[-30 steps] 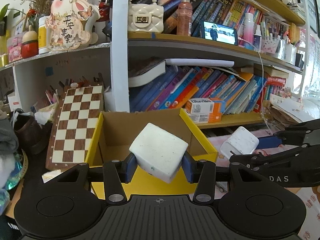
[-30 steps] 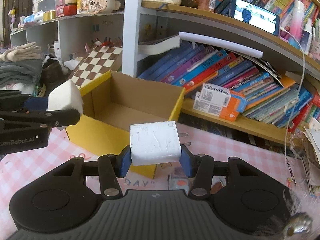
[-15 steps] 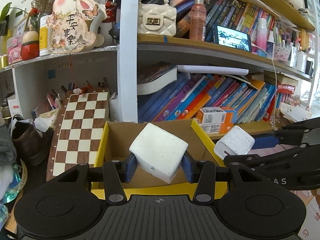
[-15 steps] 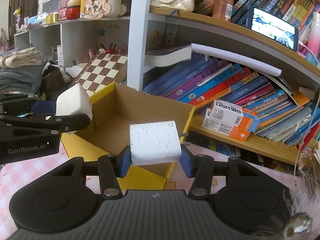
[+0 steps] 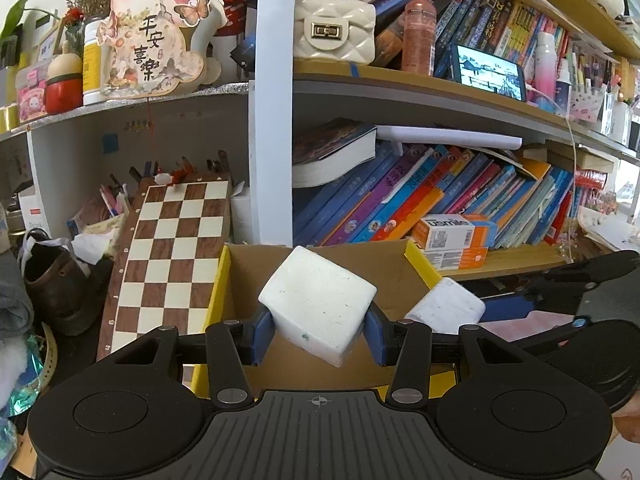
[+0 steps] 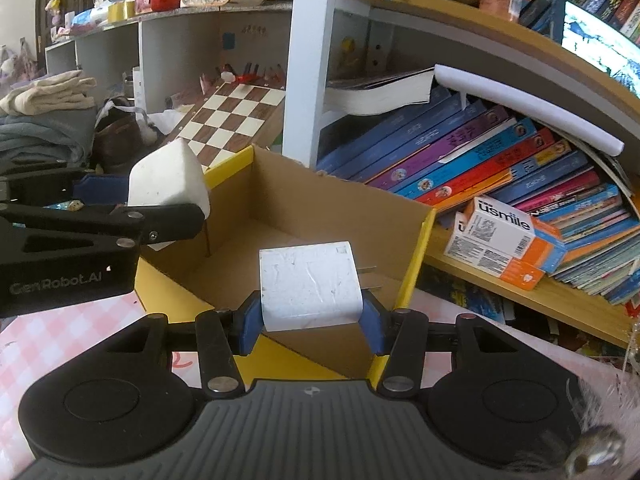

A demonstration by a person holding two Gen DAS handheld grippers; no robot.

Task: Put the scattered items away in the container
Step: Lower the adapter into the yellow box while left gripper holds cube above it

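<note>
My left gripper point(image 5: 318, 330) is shut on a white block point(image 5: 318, 304), tilted, held over the open yellow cardboard box point(image 5: 244, 280). My right gripper point(image 6: 310, 320) is shut on a white plug charger point(image 6: 310, 290) with metal prongs pointing right, held over the box's near edge point(image 6: 416, 256). The box inside looks bare cardboard. In the right wrist view the left gripper point(image 6: 100, 220) with its block point(image 6: 166, 180) hangs over the box's left wall. In the left wrist view the charger point(image 5: 444, 310) sits at the box's right side.
A chessboard point(image 5: 172, 260) leans left of the box. A bookshelf with slanted books point(image 5: 420, 200) and an orange-white usmile carton point(image 6: 504, 240) stands right behind the box. Folded clothes point(image 6: 44, 120) and a brown shoe point(image 5: 52, 276) lie left. A pink checked cloth point(image 6: 60, 340) covers the table.
Both grippers have moved forward toward the shelf, from in front of the box to over its opening, each still holding its white item.
</note>
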